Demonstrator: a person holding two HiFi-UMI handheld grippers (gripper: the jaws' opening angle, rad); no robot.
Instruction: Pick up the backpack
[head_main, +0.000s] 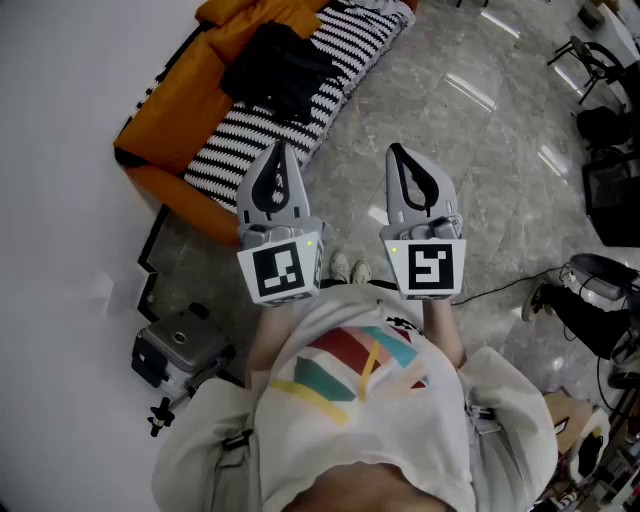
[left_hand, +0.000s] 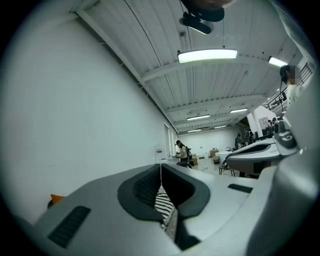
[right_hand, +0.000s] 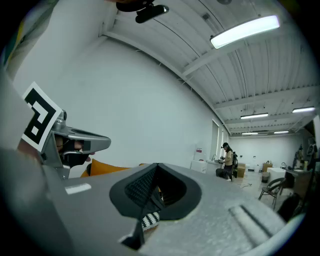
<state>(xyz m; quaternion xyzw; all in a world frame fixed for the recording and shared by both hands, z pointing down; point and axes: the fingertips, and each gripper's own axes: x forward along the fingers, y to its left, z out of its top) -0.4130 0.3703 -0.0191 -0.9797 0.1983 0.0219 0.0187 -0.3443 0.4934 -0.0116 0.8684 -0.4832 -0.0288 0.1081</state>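
A black backpack (head_main: 275, 68) lies on a couch (head_main: 170, 95) with orange cushions and a black-and-white striped cover, against the white wall at the upper left of the head view. Both grippers are held level in front of the person's chest, side by side and short of the couch. The left gripper (head_main: 279, 149) is shut with nothing in it, its tip over the couch's striped edge. The right gripper (head_main: 396, 150) is shut and empty over the grey stone floor. In the left gripper view the jaws (left_hand: 161, 165) meet in a line; the right gripper view shows the same (right_hand: 157, 165).
A grey case (head_main: 178, 345) with a small tripod sits on the floor by the wall at lower left. Black chairs and gear (head_main: 605, 130) stand at the right, with a cable (head_main: 500, 290) across the floor. A person (right_hand: 228, 154) stands far off at a counter.
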